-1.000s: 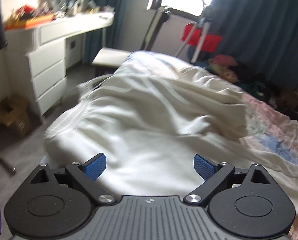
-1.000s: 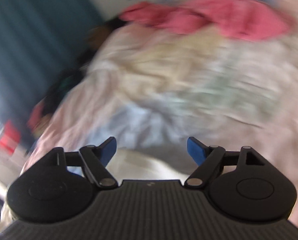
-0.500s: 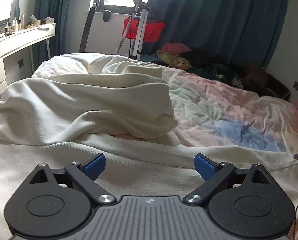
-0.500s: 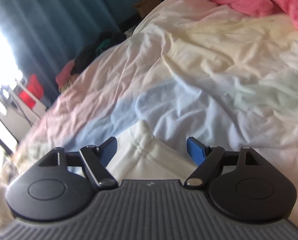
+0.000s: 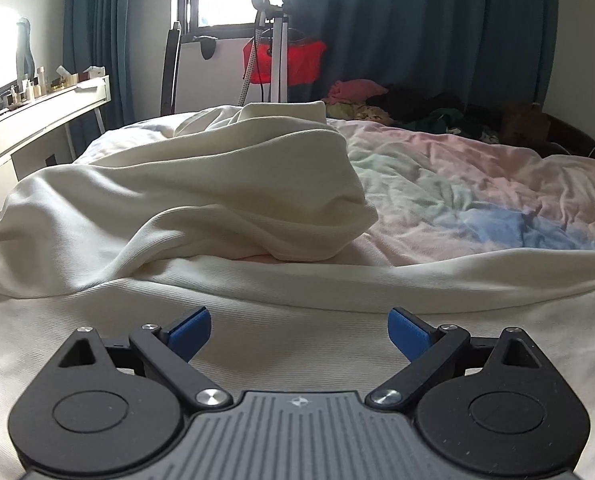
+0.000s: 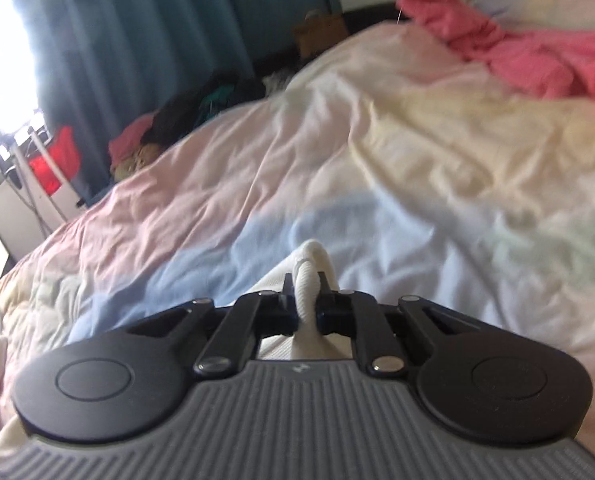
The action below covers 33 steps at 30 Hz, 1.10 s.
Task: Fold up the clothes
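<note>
A large cream ribbed garment [image 5: 201, 200] lies rumpled on the bed, bunched into a mound at the left and stretching flat under my left gripper [image 5: 299, 330]. That gripper is open, its blue pads just above the flat cloth. In the right wrist view my right gripper [image 6: 306, 300] is shut on a ribbed edge of the same cream garment [image 6: 311, 268], which pokes up between the closed fingers.
The bed has a pastel pink, blue and yellow cover [image 5: 477, 184]. A pink garment [image 6: 529, 56] lies near the pillows. Dark clothes [image 5: 425, 108] pile at the far edge by blue curtains. A white desk [image 5: 37, 120] stands left; a stand with a red bag [image 5: 281, 60] is by the window.
My right gripper has closed on the cream garment's edge; it was open before. My left gripper has swung right from the desk side and dropped lower toward the cloth, staying open.
</note>
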{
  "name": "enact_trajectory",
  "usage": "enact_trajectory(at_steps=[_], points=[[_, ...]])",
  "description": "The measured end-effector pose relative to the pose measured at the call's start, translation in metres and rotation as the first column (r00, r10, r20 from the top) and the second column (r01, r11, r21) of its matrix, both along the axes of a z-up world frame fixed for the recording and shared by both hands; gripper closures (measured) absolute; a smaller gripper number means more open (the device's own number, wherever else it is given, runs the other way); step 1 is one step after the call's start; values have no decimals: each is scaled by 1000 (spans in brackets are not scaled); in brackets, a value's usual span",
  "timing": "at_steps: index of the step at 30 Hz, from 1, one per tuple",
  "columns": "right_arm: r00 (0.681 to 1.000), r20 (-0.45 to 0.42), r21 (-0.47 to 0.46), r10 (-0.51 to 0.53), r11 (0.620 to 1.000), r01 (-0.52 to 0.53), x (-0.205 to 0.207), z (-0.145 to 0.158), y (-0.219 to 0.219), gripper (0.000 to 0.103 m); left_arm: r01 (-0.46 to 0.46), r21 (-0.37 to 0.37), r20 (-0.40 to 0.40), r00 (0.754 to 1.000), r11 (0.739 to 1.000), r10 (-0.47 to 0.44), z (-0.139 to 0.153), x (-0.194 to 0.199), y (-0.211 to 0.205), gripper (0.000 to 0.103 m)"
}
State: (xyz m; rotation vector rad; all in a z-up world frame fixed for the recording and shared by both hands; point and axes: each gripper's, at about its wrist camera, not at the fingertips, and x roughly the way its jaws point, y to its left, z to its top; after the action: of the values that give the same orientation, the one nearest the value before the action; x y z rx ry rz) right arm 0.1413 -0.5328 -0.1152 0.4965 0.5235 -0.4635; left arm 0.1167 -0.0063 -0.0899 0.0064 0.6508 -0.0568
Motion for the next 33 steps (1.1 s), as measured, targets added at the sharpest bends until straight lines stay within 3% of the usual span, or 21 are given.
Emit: enact_trajectory(at_steps=[5,10,13,15,16,26,33], points=[[997,-77,44,-2,999,6,4,-23,-10,92,22,-25,-1,1000,999,-22,5,-2,0,7],[996,-89,-32,11,999,-14,6,-16,2,82,40,-14,10,999,999,-39,8,-9,-4,7],[995,-94,-81,20,996,-27,5,-10,10,63,35,-22,17,999,999,-34,11,-14,-5,7],[997,-68,-60,34,997,-38,0,-5,12,35,42,-40,23,999,998,-41,15,-17,-5,7],[998,-54,-57,34,998,-37,-3,-2,13,31,41,-51,27,999,998,-40,17,-20,-5,7],[988,47,-108,148,984,-143,-39,51,74,29,19,-39,111,994,999,-15,35,-45,-1,6],[939,144,-129,311,947,-294,-62,79,153,29,7,-48,129,992,999,-1,43,-62,6,6]])
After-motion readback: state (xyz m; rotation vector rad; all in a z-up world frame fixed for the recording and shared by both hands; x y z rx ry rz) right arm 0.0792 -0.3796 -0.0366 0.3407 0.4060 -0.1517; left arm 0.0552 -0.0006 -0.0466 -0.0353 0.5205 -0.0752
